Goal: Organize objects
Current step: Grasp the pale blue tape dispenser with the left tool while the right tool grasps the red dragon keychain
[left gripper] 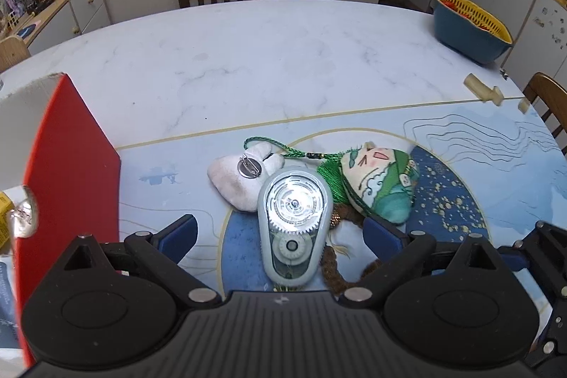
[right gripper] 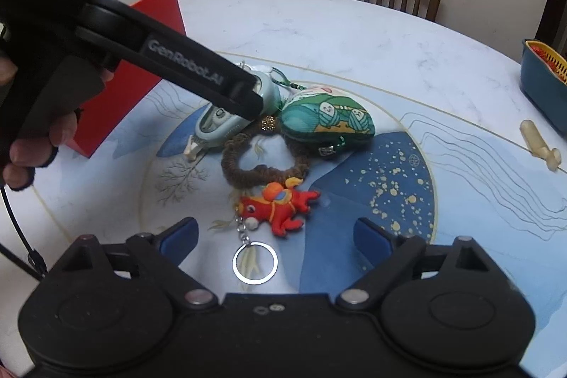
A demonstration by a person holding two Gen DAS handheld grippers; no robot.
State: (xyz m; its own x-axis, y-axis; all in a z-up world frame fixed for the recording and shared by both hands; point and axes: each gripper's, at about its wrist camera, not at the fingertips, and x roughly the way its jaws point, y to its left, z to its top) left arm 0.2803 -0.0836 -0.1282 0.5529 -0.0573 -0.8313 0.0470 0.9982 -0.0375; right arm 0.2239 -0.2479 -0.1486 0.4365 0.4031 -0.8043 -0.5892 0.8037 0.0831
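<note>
Both tools are down low over the pile and neither has hold of anything. The left gripper stands wide open with the correction-tape dispenser lying loose between its blue pads, at the bottom centre of its view. The right gripper is open nearly as wide, and just past its pads lies the red plush keychain with its metal ring, untouched.

From where things lie, I'd judge the tidying barely begun. Everything sits in one heap on the patterned mat at mid-frame, while the red box at the upper left stands beside it; I cannot see inside.

Counting: one dispenser, one white plush badge, one green embroidered pouch, one brown braided ring, one red keychain. One cream peg lies well apart at the right edge, near a blue and yellow basket.
</note>
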